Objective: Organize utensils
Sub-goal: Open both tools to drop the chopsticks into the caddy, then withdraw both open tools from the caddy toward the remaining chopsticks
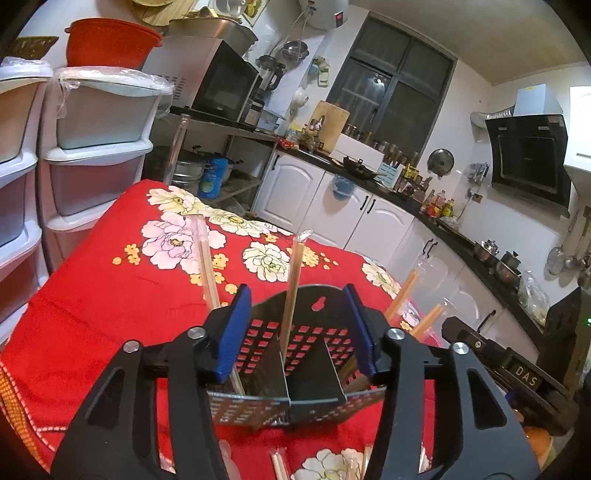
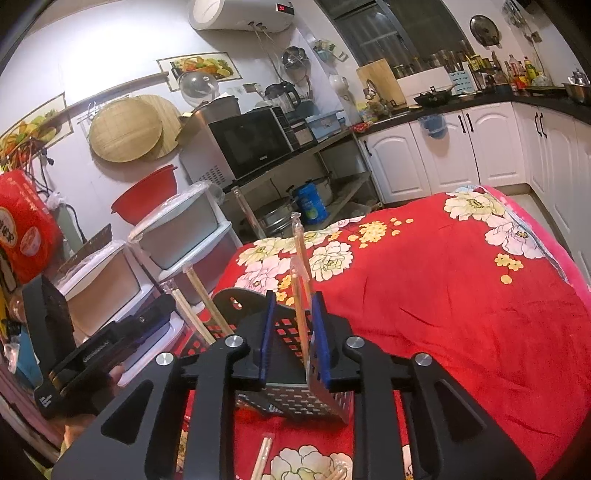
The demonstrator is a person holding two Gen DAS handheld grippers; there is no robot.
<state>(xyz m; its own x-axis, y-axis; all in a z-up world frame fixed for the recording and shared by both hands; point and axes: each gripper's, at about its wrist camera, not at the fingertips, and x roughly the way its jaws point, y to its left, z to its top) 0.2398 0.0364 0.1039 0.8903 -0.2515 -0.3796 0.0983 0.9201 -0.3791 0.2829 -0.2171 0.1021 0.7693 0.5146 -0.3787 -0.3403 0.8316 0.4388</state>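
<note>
- The black perforated plastic utensil caddy (image 1: 295, 369) with dividers stands on the table under a red floral cloth (image 1: 110, 295), right in front of both tools.
- The left tongs (image 1: 293, 332) stand fairly wide, blue pads either side of the caddy's middle section, gripping nothing; a plastic-wrapped wooden chopstick pair (image 1: 293, 288) stands upright between them, untouched.
- The right tongs (image 2: 293, 332) are narrow, and a second wrapped chopstick pair (image 2: 301, 295) rises between the pads. It sits close to the right-hand pad, but whether that pad is touching it is hard to tell from here; it looks released.
- More wrapped chopsticks (image 1: 207, 266) lean in the caddy's outer sections, and loose pairs (image 2: 264, 458) lie on the cloth at the near edge, not yet sorted.
- Risks: the upright pairs only lean, so a pad brushing one on the way out could tip it over the rim. The caddy looks light; a nudge from either tool could slide or topple it. The two tools work close together and could collide.
- Readable writing: "DAS" on the right tool's body (image 1: 524, 373). The microwave's (image 2: 255, 144) badge and the water heater's (image 2: 240, 14) red display are too small to read.
</note>
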